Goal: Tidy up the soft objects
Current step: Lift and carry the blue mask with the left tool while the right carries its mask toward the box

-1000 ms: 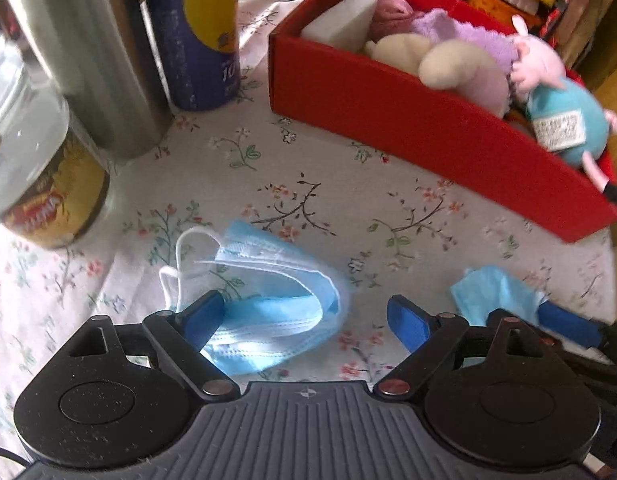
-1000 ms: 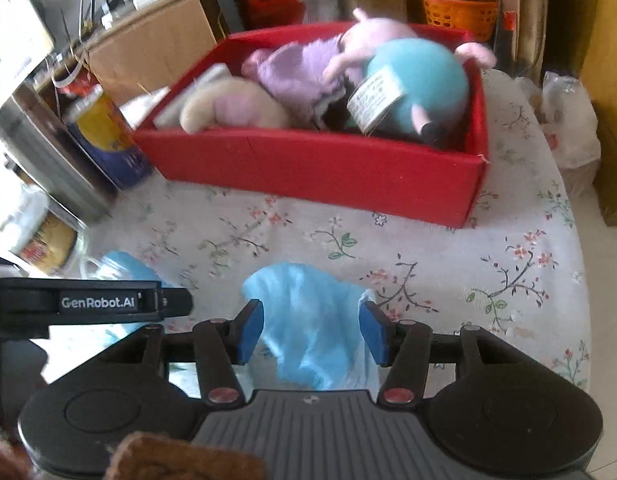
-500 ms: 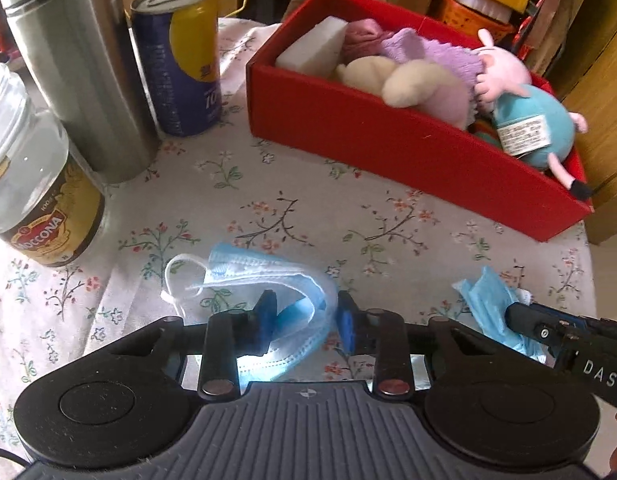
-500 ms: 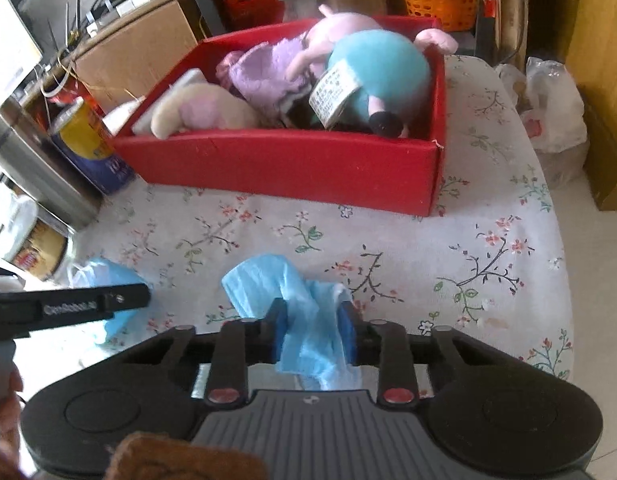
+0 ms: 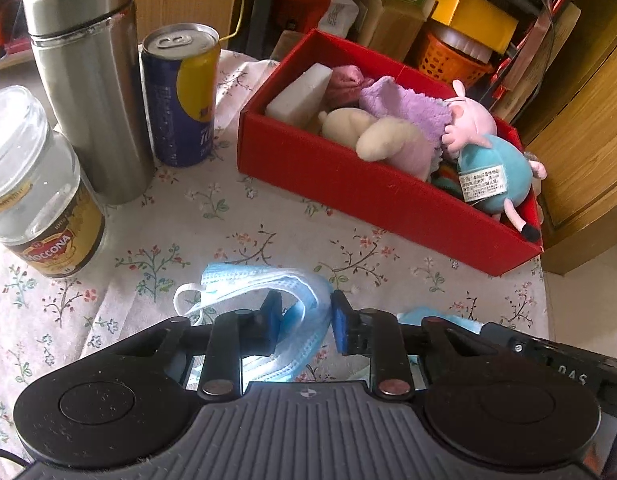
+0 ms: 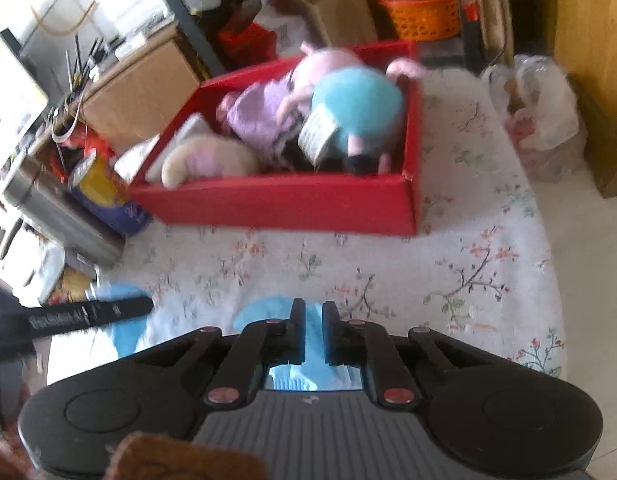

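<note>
My left gripper [image 5: 304,318] is shut on a blue face mask [image 5: 252,280] and holds it just above the floral tablecloth [image 5: 268,216]. My right gripper [image 6: 313,322] is shut on a second blue mask [image 6: 264,310]; that mask also shows in the left wrist view [image 5: 418,315]. A red box [image 5: 372,188] at the far right of the table holds soft things: a white sponge [image 5: 300,94], a purple cloth [image 5: 400,100], a cream plush [image 5: 372,132] and a pig plush [image 5: 488,148]. The box also shows in the right wrist view [image 6: 276,204].
A steel flask [image 5: 88,76], a blue and yellow can [image 5: 180,92] and a glass coffee jar [image 5: 32,184] stand at the left. A wooden cabinet [image 5: 580,132] stands right of the table. Clutter and an orange basket [image 5: 452,64] lie behind.
Both grippers closed on their masks and lifted them up and back from the cloth. The right wrist view is now blurred from movement.
</note>
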Available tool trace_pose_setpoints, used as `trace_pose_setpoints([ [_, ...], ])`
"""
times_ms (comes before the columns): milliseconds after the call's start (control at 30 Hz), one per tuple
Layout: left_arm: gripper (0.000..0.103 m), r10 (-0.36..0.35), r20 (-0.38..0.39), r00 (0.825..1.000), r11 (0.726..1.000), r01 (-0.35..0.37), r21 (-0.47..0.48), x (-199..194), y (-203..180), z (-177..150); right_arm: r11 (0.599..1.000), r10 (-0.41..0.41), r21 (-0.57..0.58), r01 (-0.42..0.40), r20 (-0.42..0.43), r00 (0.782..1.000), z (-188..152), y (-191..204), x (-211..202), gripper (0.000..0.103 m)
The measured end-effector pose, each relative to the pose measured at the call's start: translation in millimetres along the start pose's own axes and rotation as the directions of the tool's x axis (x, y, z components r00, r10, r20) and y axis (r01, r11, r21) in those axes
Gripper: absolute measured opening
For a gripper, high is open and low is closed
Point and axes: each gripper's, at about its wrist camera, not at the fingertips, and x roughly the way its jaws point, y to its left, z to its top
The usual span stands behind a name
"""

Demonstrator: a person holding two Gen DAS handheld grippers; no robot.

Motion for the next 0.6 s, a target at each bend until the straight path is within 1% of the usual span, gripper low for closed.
trace_pose_setpoints([
  [33,0.024,-0.005,-0.003,1.0,1.0,0.005,-0.002,0.0,0.2,-0.2,1.0,-0.003,-0.008,0.003,-0.003,1.0,-0.3,1.6,2.2,0.0],
  [100,0.023,-0.018,-0.008,1.0,1.0,0.018,-0.004,0.2,0.7,-0.6,0.999,-0.022,-0.046,0.02,-0.045,0.999,-0.7,5.9,10.3,0.0],
  [133,0.023,-0.023,-0.009,1.0,1.0,0.023,-0.004,0.1,0.7,-0.6,0.998,-0.035,-0.062,0.031,-0.064,0.997,-2.0,9.4,15.3,0.013],
  [167,0.023,-0.024,-0.008,1.0,1.0,0.024,-0.004,0.0,0.6,-0.6,0.996,-0.041,-0.085,0.035,-0.081,0.996,-4.5,12.2,19.4,0.029],
  [233,0.023,-0.024,-0.007,1.0,1.0,0.024,-0.003,0.1,0.6,-0.2,0.986,-0.066,-0.162,0.047,-0.111,0.992,-10.5,22.8,30.1,0.048],
  [267,0.023,-0.024,-0.007,1.0,1.0,0.024,-0.005,0.4,0.5,-0.3,0.977,-0.089,-0.204,0.065,-0.11,0.99,-14.0,27.6,34.5,0.048],
  [300,0.023,-0.027,-0.008,1.0,1.0,0.026,-0.006,0.5,0.4,-0.2,0.969,-0.12,-0.226,0.096,-0.097,0.988,-16.7,29.3,37.9,0.048],
  [333,0.023,-0.032,-0.01,0.999,0.999,0.032,-0.009,0.3,0.5,0.0,0.965,-0.154,-0.227,0.131,-0.09,0.984,-17.9,28.9,41.0,0.038],
  [367,0.023,-0.038,-0.01,0.999,0.999,0.038,-0.01,-0.3,0.7,0.1,0.964,-0.167,-0.22,0.147,-0.075,0.983,-16.9,27.8,39.6,0.026],
  [400,0.023,-0.043,-0.009,0.999,0.999,0.043,-0.012,-1.7,0.8,0.4,0.97,-0.158,-0.198,0.141,-0.076,0.984,-14.6,24.9,37.2,0.017],
  [433,0.023,-0.046,-0.005,0.999,0.999,0.046,-0.015,-3.2,1.4,1.0,0.982,-0.132,-0.15,0.119,-0.087,0.987,-11.1,18.1,35.1,0.0],
  [500,0.023,-0.062,0.001,0.998,0.998,0.062,-0.024,-6.9,2.7,2.6,0.995,-0.086,-0.067,0.08,-0.084,0.993,-6.7,4.9,29.5,0.0],
  [567,0.023,-0.091,0.012,0.996,0.995,0.091,-0.042,-13.0,4.0,5.4,0.999,-0.049,-0.024,0.048,-0.062,0.997,-3.8,-2.0,20.5,0.0],
  [600,0.023,-0.104,0.019,0.994,0.993,0.105,-0.048,-16.1,4.0,6.7,1.0,-0.014,0.001,0.014,-0.05,0.999,-1.8,-3.6,14.6,0.0],
])
